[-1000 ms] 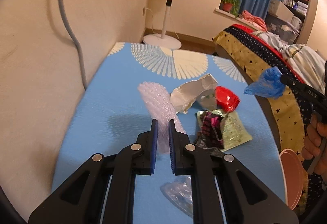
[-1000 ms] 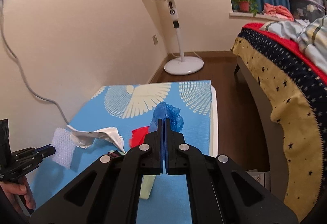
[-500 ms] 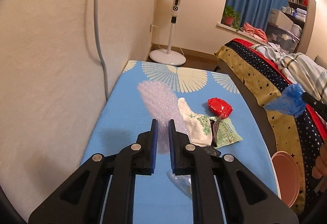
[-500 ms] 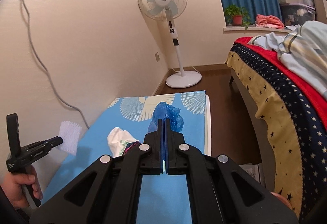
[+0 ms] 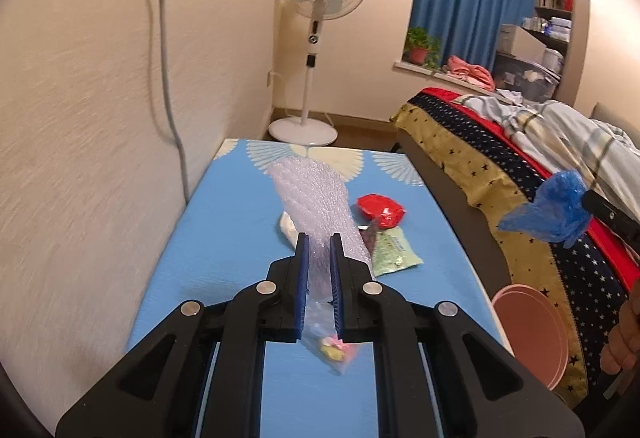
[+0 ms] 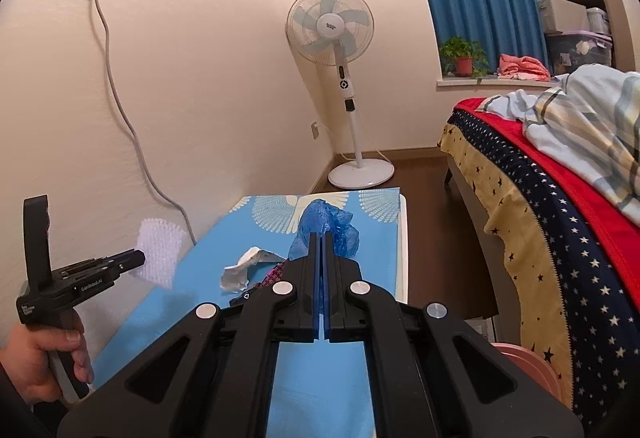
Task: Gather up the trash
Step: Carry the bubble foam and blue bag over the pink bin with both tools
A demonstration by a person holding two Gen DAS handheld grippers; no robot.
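Left tongs [image 5: 319,242]: clenched on a bubble wrap sheet [image 5: 310,198] — held above the desk [image 5: 224,238].
Right tongs [image 6: 322,240]: clamped on a crumpled blue plastic bag [image 6: 328,228] (raised).
Desk: red wrapper [image 5: 380,210], green packet [image 5: 394,252], white paper [image 6: 242,272].

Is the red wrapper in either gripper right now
No, the red wrapper lies on the blue table; the grippers hold other trash.
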